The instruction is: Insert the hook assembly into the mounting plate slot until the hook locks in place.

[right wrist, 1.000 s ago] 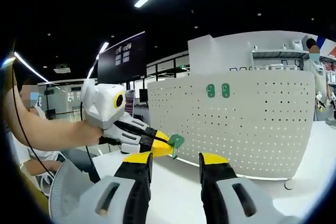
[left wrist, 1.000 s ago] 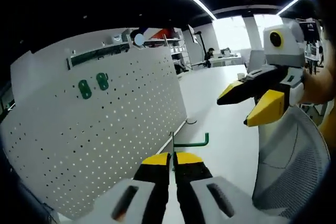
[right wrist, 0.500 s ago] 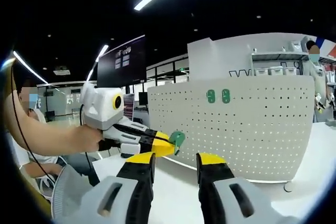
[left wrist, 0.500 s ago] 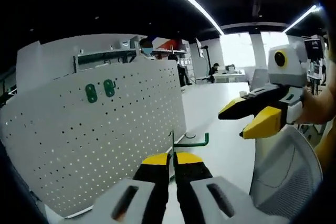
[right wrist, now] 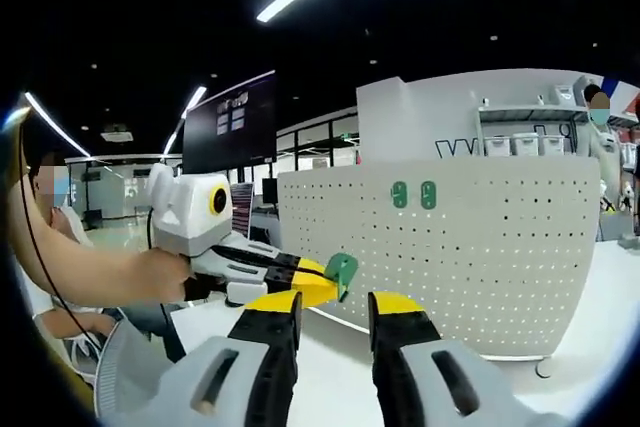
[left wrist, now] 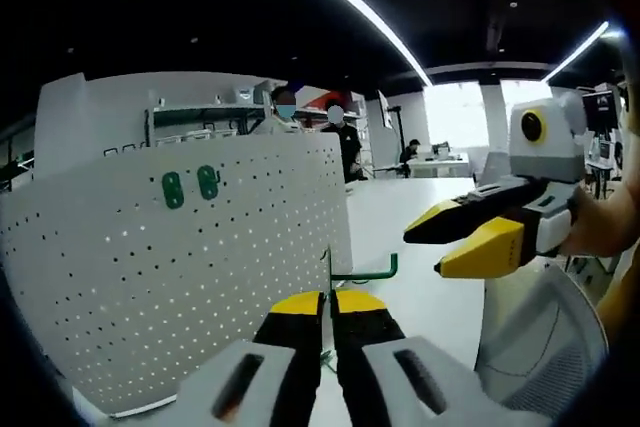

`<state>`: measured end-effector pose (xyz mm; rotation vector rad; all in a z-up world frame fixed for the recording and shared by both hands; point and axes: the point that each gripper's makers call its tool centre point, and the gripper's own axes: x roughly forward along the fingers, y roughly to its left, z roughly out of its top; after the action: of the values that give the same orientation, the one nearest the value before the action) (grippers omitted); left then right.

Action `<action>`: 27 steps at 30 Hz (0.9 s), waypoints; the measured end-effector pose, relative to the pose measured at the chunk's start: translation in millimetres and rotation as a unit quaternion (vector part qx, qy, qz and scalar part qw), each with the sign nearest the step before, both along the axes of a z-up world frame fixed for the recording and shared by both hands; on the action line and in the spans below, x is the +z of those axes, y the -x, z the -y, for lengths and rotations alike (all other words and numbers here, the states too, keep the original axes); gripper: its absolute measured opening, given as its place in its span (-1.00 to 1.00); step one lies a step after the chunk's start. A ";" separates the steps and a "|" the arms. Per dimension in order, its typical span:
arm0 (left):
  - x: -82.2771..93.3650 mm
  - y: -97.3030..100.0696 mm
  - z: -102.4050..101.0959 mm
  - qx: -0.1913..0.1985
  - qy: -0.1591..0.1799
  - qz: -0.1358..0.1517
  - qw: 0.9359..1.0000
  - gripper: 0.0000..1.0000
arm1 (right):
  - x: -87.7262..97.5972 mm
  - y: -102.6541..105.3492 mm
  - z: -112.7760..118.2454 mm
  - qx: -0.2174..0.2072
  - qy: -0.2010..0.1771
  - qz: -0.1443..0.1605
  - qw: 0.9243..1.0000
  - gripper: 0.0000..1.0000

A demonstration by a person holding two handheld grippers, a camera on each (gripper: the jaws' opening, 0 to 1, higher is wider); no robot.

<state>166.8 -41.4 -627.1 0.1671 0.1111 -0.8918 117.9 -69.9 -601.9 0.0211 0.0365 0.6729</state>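
Pegboard (left wrist: 190, 277) stands upright on the white bench (left wrist: 420, 247) ahead of you, its face dotted with holes, and it is the mounting plate here. Two small green pieces (left wrist: 190, 186) sit side by side high on its face; in the right gripper view they appear near the top middle of the board (right wrist: 414, 194).

Your left hand-held gripper (left wrist: 329, 304) has its jaws pressed together on the green hook assembly (left wrist: 360, 271). The hook's flat plate stands on edge above the yellow tips and its bent rod reaches off to the right, clear of the board. In the right gripper view that same gripper (right wrist: 318, 282) comes in from the left with the green plate (right wrist: 341, 269) at its tip, just short of the board's near edge.

Your right hand-held gripper (right wrist: 335, 303) holds nothing, its jaws apart with a modest gap. In the left gripper view it (left wrist: 455, 242) hangs in the air at the right, above a mesh chair back (left wrist: 545, 347).
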 end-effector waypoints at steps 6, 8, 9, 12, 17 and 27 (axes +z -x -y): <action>7.2 1.6 0.8 0.000 0.033 -0.008 0.999 -0.95 | 6.4 -4.9 -3.5 0.000 -0.003 0.004 1.000 -0.55; 8.7 2.5 1.5 0.000 0.041 -0.009 0.999 -0.95 | 8.4 -5.7 -4.1 -0.001 -0.005 0.006 1.000 -0.56; 11.0 3.4 2.3 -0.001 0.049 -0.007 0.999 -0.95 | 10.1 -6.3 -4.8 -0.001 -0.008 0.007 1.000 -0.57; 13.0 5.5 3.8 -0.002 0.058 -0.008 0.998 -0.95 | 11.8 -7.9 -5.9 -0.003 -0.014 0.004 1.000 -0.60; 17.0 9.6 5.6 -0.003 0.066 -0.003 0.998 -0.95 | 13.5 -9.6 -7.3 -0.004 -0.022 -0.003 1.000 -0.66; 21.0 13.0 5.8 -0.001 0.079 0.000 0.997 -0.95 | 18.9 -12.1 -14.9 0.000 -0.025 -0.002 1.000 -0.74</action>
<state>153.9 -47.2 -606.1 0.0197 0.0393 -0.8991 129.9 -55.0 -583.0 0.0708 0.0228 0.6731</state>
